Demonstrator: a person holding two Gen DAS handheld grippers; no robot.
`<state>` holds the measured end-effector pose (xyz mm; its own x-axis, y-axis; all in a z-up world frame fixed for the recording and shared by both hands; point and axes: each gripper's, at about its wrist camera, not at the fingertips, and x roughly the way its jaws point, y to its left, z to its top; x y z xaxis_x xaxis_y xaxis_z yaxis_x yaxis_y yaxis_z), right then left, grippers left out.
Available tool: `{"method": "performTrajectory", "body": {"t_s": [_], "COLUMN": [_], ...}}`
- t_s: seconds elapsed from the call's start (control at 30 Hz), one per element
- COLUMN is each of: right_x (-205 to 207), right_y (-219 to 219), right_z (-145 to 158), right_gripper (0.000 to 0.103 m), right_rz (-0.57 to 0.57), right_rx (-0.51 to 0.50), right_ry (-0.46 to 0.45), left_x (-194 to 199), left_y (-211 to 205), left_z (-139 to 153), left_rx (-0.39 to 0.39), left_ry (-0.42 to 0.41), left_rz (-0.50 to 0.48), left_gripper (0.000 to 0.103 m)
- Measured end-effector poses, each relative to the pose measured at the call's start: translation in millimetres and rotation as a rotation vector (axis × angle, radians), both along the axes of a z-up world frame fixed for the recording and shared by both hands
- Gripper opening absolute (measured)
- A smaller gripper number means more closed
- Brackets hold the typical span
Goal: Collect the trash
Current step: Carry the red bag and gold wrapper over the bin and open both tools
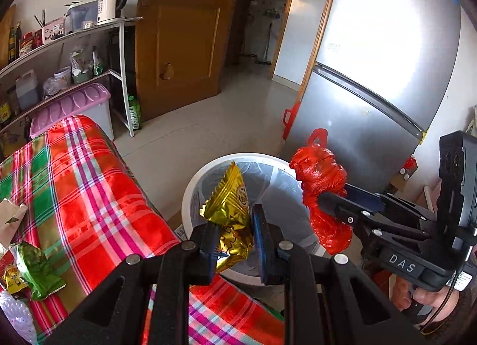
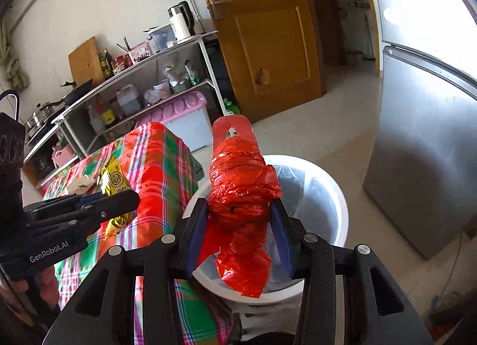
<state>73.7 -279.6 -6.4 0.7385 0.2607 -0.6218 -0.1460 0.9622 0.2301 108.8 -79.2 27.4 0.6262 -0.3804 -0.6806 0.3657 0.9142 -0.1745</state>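
The left gripper (image 1: 235, 234) has its fingers (image 1: 208, 243) clamped on a gold foil wrapper (image 1: 231, 211), which sticks up between the blue pads and hangs over the near rim of the white trash bin (image 1: 190, 196). Beside it, the right gripper (image 2: 238, 222) grasps a crumpled red plastic bag (image 2: 241, 190); the bag bulges between the fingers (image 2: 195, 225), its handle loop standing up above them and a loose tail drooping below, all held over the bin's open mouth.

The bin's bottom is hidden behind the grippers and its clear liner, so I can't make out what is inside. The wrapper's lower end is tucked between the pads and out of sight.

The wrapper is shiny and creased, with a serrated edge and a round printed emblem. The bag is glossy and tightly wadded.

On the surface with the plaid cloth (image 1: 89, 190) to the left lie a green packet (image 1: 37, 270) and a few other scraps, partly cut off at the edge.
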Motion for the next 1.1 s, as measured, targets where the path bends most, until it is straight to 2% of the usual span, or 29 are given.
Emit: {"method": "performTrajectory", "body": {"t_s": [0.3,0.5,0.53,0.6,0.67,0.8,0.97,1.1], "right_x": [24,36,38,41,44,43,39,33], "right_y": [-18,-24,-24,-26,-26,-26,-26,-23], "right_z": [-35,-50,-52,-55,-57,-56,-51,-45], "right_gripper": [0.044,0.044,0.045,0.045,0.046,0.056,0.056,0.057], "right_rz": [-0.029,-0.044,-0.046,-0.052,-0.052,-0.058,-0.07,-0.07], "right_rx": [-0.042,-0.059,-0.063,-0.071,-0.073,-0.072,-0.069,-0.073], "right_ry": [0.099,0.134,0.142,0.155,0.165,0.154,0.139,0.121], "left_x": [24,31,31,33,33,32,26,20], "left_y": [-30,-43,-44,-44,-43,-39,-32,-22], "left_z": [-35,-49,-50,-50,-49,-45,-38,-32], "left_rx": [0.03,0.061,0.063,0.06,0.053,0.066,0.063,0.055], "left_ry": [0.086,0.117,0.117,0.123,0.126,0.108,0.095,0.08], "left_rz": [-0.017,-0.023,-0.025,-0.023,-0.016,-0.002,0.012,0.031], "left_gripper": [0.022,0.022,0.023,0.033,0.053,0.057,0.067,0.07]}}
